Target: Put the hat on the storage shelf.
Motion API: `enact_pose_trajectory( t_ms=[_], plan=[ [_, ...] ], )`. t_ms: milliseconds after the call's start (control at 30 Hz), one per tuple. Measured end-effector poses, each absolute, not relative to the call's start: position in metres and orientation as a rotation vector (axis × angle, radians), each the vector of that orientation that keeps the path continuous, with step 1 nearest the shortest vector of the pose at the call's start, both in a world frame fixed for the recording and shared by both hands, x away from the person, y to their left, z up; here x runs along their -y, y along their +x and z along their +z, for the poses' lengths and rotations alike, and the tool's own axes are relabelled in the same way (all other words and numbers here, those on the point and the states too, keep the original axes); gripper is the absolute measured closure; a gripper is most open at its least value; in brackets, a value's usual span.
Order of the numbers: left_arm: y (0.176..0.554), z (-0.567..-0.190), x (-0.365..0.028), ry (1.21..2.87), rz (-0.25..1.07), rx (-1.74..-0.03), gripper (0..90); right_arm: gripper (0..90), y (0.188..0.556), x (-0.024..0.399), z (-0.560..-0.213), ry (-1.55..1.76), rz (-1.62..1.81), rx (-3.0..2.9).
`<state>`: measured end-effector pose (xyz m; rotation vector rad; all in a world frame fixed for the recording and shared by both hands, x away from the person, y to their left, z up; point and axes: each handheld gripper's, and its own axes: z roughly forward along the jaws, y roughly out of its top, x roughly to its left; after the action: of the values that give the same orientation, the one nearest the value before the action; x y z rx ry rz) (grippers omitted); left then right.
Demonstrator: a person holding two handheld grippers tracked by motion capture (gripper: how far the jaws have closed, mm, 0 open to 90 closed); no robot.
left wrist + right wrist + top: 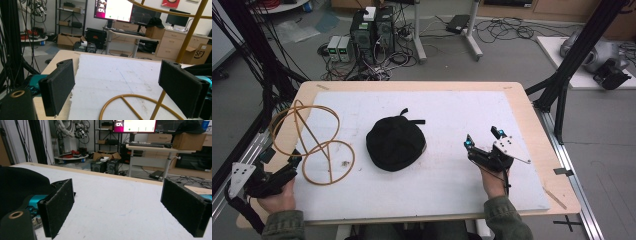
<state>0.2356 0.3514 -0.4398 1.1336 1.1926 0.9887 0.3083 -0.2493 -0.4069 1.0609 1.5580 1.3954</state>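
High view, worktop [512, 107]: a wooden top covered by a white sheet [452, 175].
High view, black cap [395, 142]: lies in the middle of the sheet, its strap pointing away from the person.
High view, wire hat stand [312, 145]: a frame of thin yellow hoops stands at the left part of the sheet, well apart from the cap.
High view, left hand-held gripper [292, 161]: held low at the near left corner, just beside the stand's base ring; its jaws are too dark here to judge.
High view, right hand-held gripper [482, 138]: held over the sheet to the right of the cap, near it but not touching, jaws spread.
Left gripper view, left hand-held gripper [127, 91]: released, jaws wide apart; the stand's base ring [140, 103] lies on the sheet between them, and one upright rod seems to pass just beside the right-hand jaw.
Right gripper view, right hand-held gripper [126, 208]: released, bare sheet between its jaws; the black cap [18, 186] sits at the left edge, beside the left-hand jaw.
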Motion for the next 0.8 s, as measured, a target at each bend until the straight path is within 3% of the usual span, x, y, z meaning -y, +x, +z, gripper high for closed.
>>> enact_pose_trajectory(
  t_ms=[233, 800],
  plan=[
    [0.236, -0.44, -0.351, 1.132, 0.986, -1.191, 13.9, 15.1, 0.315, 0.237, -0.403, 1.039, 1.441, -1.605],
    [0.236, -0.44, -0.352, 1.127, 0.982, -1.192, 13.9, 12.3, 0.335, 0.186, -0.392, 0.98, 1.517, -1.743]
  ],
)
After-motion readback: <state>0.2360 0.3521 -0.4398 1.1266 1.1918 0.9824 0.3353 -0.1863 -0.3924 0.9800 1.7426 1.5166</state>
